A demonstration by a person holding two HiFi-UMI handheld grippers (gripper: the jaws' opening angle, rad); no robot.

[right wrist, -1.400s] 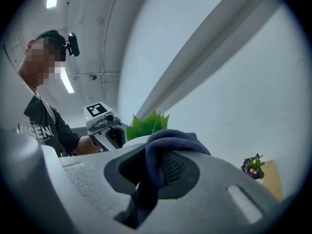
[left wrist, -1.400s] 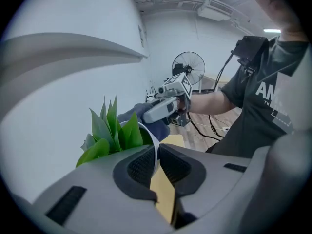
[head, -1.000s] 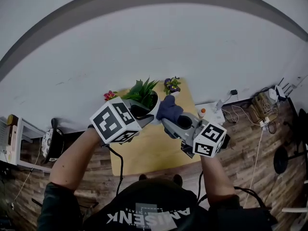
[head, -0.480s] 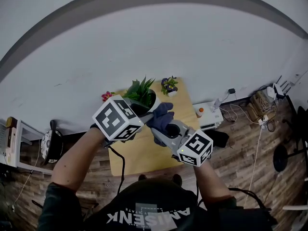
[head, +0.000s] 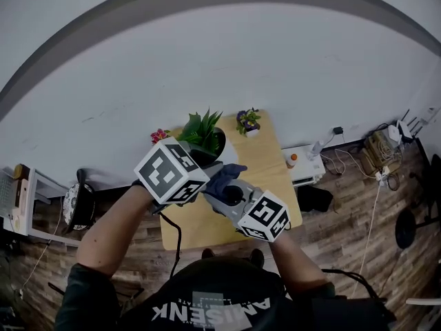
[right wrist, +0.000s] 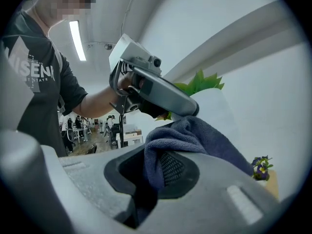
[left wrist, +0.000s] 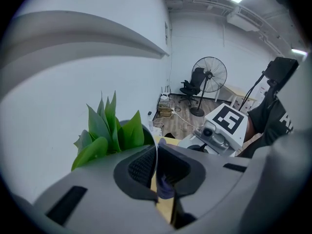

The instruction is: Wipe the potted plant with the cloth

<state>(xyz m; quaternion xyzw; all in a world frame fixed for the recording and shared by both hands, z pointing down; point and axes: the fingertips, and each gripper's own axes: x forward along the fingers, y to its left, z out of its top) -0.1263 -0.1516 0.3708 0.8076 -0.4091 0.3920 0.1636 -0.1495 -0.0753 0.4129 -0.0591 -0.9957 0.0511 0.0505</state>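
- Left gripper [left wrist: 157, 168]: its jaws are closing, nearly together, and the thin white rim of the pot stands between them. 1 pad lies flat against the rim, so I read this as a grip on the pot's edge.
- Right gripper [right wrist: 157, 172]: its jaws are clamped on the cloth [right wrist: 195, 133]. This is a dark blue terry cloth, and it bunches out in front of the pads in thick folds.
- The cloth sits just under the tip of the left gripper, up at the pot's white wall. I cannot tell whether it actually presses there.
- Potted plant [head: 204, 131]: it has broad, pointed green leaves standing upright in a round white pot with a dark inside. It is at the back of the table, near the wall and left of centre.
- Table [head: 272, 167]: a small, pale wooden top pushed against the white wall. Both grippers crowd its left half – the bare wood is on the right and towards me.
- 2 small flowerpots share the back edge: a purple-flowered one [head: 247, 121] to the plant's right, and a pink-flowered one [head: 158, 136] at the back left corner, just beside the plant.
- The table's right edge drops to a wood-pattern floor, where a white box [head: 303, 165] and loose cables lie near that side.
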